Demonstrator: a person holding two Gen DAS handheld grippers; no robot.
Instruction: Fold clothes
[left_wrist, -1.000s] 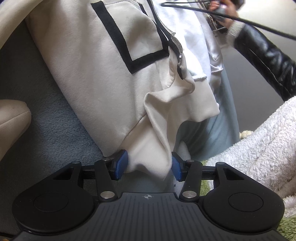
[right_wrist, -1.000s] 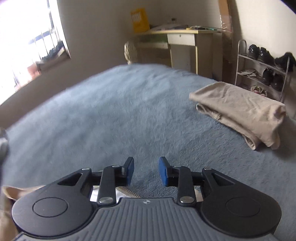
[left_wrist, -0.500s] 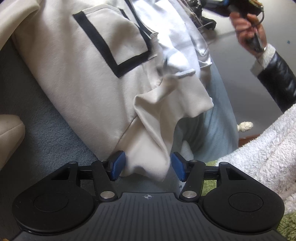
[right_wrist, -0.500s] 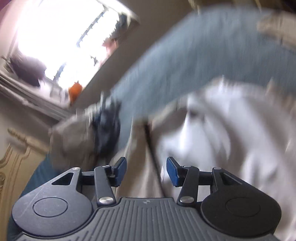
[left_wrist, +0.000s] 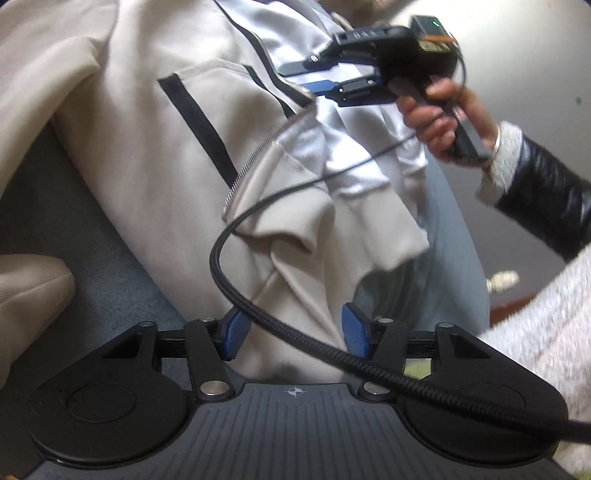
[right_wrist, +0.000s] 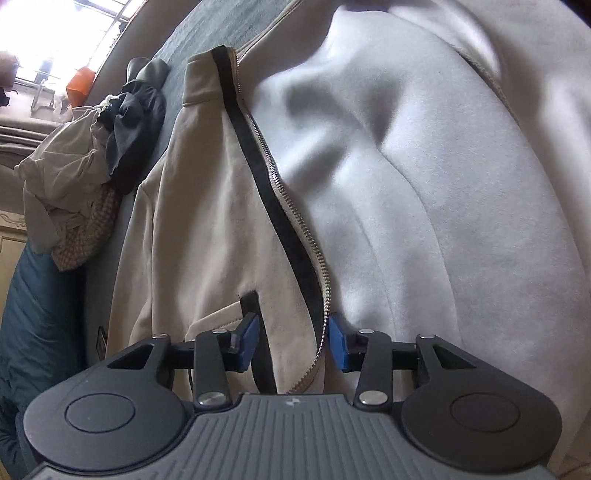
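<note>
A cream zip jacket (left_wrist: 147, 166) with black trim lies opened on the blue-grey bed cover (left_wrist: 110, 288). My left gripper (left_wrist: 293, 334) is open, and the jacket's bunched lower hem sits between its blue pads (left_wrist: 232, 334). In the same view a hand (left_wrist: 450, 114) holds my right gripper (left_wrist: 306, 75) over the zipper edge higher up. In the right wrist view the right gripper (right_wrist: 292, 343) is open, straddling the jacket's (right_wrist: 207, 221) zipper (right_wrist: 295, 221) edge, with the pale lining (right_wrist: 424, 184) to the right.
A black cable (left_wrist: 229, 288) loops across the left gripper. A folded beige garment (left_wrist: 29, 288) lies at left and a fluffy white blanket (left_wrist: 535, 332) at right. A pile of clothes (right_wrist: 92, 166) and a teal quilt (right_wrist: 33, 314) sit beyond the jacket.
The right gripper swung from facing the room down onto the jacket's zipper edge, and its fingers spread wider. The cable now crosses the left view. The left gripper stayed at the hem.
</note>
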